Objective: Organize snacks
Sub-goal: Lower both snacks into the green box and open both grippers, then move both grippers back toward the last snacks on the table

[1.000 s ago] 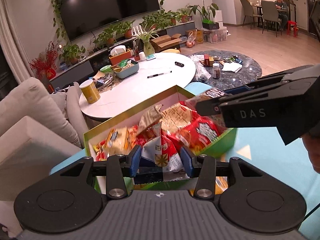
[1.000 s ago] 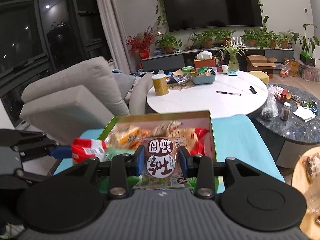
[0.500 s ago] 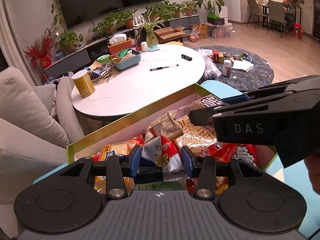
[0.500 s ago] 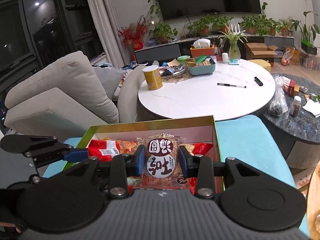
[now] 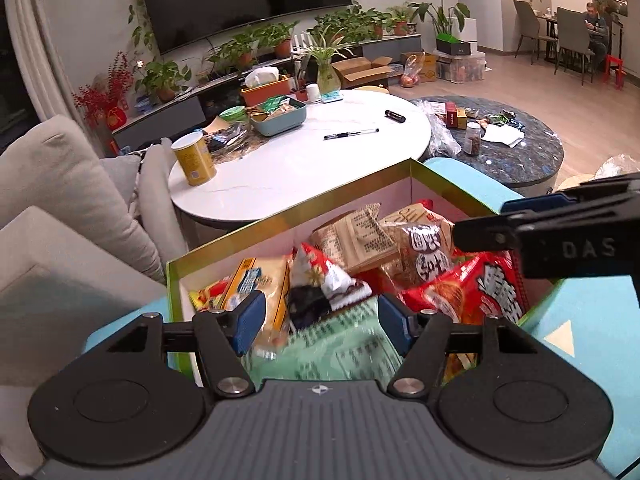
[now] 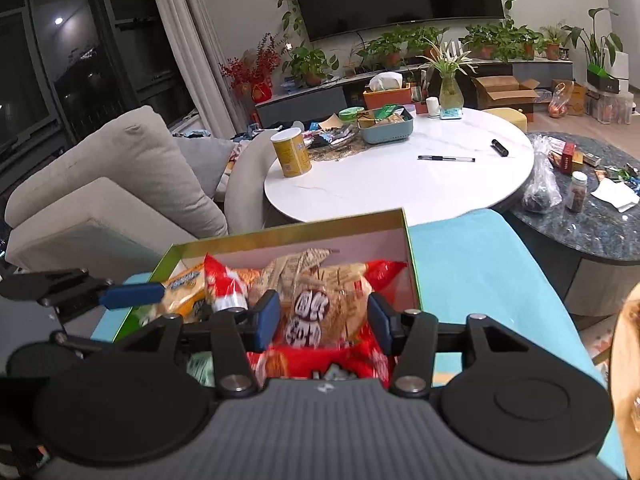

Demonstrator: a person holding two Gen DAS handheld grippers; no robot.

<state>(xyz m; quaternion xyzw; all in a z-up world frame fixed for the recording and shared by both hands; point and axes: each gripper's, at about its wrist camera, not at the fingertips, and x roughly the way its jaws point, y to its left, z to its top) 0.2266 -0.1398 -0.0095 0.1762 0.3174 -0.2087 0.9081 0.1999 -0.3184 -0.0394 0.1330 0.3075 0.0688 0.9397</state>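
Note:
A green-rimmed box [image 5: 280,220] with a pink inside stands on a light blue surface and holds several snack packets. My left gripper [image 5: 320,322] is open over the box's near side; a red and white packet [image 5: 320,276] lies free in front of it. My right gripper [image 6: 322,320] is open too, and the brown round-label packet [image 6: 308,316] rests on the pile between its fingers. That packet [image 5: 424,256] also shows in the left wrist view, beside the right gripper's fingers [image 5: 492,234]. The box [image 6: 280,236] shows in the right wrist view.
A white round table [image 5: 300,160] stands beyond the box with a yellow can [image 5: 194,158], a blue basket [image 5: 278,116] and a pen [image 5: 350,134]. A dark marble table [image 5: 520,148] is to the right, a beige sofa [image 5: 60,200] to the left.
Both grippers have opened. The red and white packet left my left gripper and the brown packet left my right gripper; both now lie in the box. Both grippers moved closer over the box.

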